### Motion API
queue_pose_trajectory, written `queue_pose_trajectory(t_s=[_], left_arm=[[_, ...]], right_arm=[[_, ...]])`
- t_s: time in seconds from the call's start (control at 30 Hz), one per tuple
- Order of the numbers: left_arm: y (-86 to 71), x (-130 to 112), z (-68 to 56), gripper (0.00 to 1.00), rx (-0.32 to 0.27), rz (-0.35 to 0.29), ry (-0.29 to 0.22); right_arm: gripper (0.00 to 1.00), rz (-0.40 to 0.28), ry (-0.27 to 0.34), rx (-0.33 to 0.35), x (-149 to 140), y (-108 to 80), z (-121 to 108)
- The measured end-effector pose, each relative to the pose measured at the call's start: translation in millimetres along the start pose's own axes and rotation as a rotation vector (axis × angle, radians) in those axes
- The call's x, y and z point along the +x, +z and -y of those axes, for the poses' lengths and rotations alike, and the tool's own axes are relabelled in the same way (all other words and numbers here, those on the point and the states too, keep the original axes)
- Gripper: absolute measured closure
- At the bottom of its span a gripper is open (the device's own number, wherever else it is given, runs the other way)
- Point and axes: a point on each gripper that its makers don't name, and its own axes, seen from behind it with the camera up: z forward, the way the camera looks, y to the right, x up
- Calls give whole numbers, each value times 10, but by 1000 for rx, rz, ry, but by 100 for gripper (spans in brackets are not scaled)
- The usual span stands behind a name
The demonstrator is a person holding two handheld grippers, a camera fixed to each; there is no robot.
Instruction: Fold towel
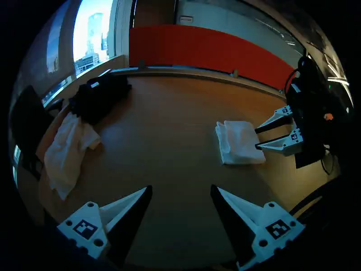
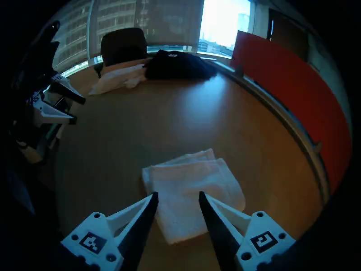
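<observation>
- Two grippers are over the wooden desk (image 1: 171,122), and a white towel (image 1: 239,142) lies on it, folded into a neat rectangle.
- Left gripper (image 1: 180,187) has its fingers spread wide with nothing between them, bare desk below.
- From the left gripper view, the towel sits ahead and to the right, well apart from those fingers, and the right gripper (image 1: 256,139) is at the towel's far right edge, tips pointing at it.
- Over to the right gripper view: the right gripper (image 2: 178,193) has its fingers parted at a moderate gap, gripping nothing, tips over the near part of the towel (image 2: 192,180). Whether the tips touch the cloth, I cannot tell.
- Left gripper (image 2: 77,111) shows far off at the left of that view, fingers apart too.
- Across the desk (image 2: 158,117), a crumpled white cloth (image 2: 119,77) hangs by the edge, just beside a black bundle (image 2: 178,65).
- Same pair in the left gripper view: crumpled white cloth (image 1: 67,151) below, black bundle (image 1: 99,97) above it.
- Red partition (image 1: 203,47) runs along the desk's far side, and a dark chair (image 2: 122,45) stands behind the cloth.
</observation>
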Motion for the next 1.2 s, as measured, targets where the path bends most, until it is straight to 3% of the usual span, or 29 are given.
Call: queue_pose_trajectory(t_s=[1.03, 1.2], left_arm=[[-43, -37, -36, 4, -2, -4, 10], [-50, -36, -41, 4, -3, -6, 10]], right_arm=[[31, 112, 106, -54, -808, -53, 133], [37, 128, 121, -56, -887, -39, 136]])
